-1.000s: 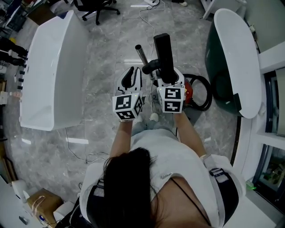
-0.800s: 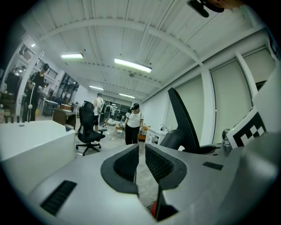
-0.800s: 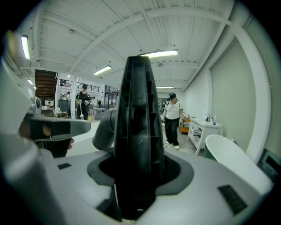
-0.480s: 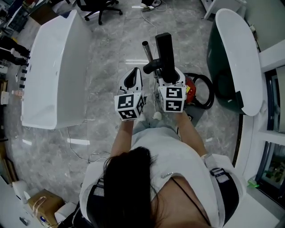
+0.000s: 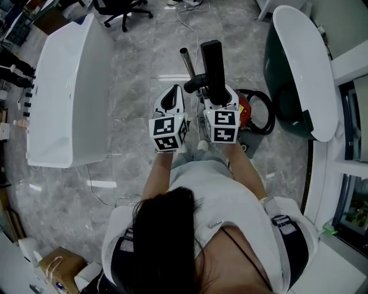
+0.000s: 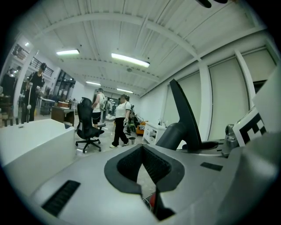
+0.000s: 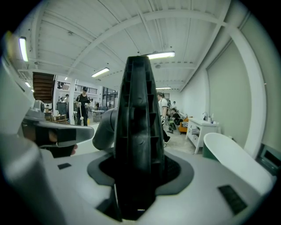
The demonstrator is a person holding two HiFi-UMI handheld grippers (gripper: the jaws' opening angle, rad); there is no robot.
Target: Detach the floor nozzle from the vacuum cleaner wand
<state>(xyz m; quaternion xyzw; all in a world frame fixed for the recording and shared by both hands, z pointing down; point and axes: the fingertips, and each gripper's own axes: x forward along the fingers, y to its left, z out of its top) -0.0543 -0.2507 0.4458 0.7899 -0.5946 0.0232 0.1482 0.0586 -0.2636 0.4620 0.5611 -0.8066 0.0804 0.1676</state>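
The black floor nozzle [image 5: 211, 63] stands upright between the pads of my right gripper [image 5: 219, 96], which is shut on it. In the right gripper view the nozzle [image 7: 138, 132] fills the gap between the jaws of that gripper [image 7: 136, 178], and its grey neck [image 7: 103, 129] bends off to the left. The silver wand tube [image 5: 187, 64] rises just left of the nozzle, its upper end bare. My left gripper [image 5: 172, 95] hangs beside the neck, shut with nothing between its pads [image 6: 151, 165]. From the left gripper [image 6: 141, 163] the nozzle [image 6: 184, 112] shows at the right.
The red vacuum body [image 5: 245, 113] and its black hose [image 5: 266, 120] lie on the marble floor to the right. A long white table [image 5: 63, 86] runs along the left, a white rounded tabletop [image 5: 299, 63] along the right. An office chair [image 5: 121, 11] and people [image 6: 119, 123] stand beyond.
The left gripper's jaws have closed on nothing. Both grippers and the nozzle have drifted slightly in the view; the right grip on the nozzle is unchanged.
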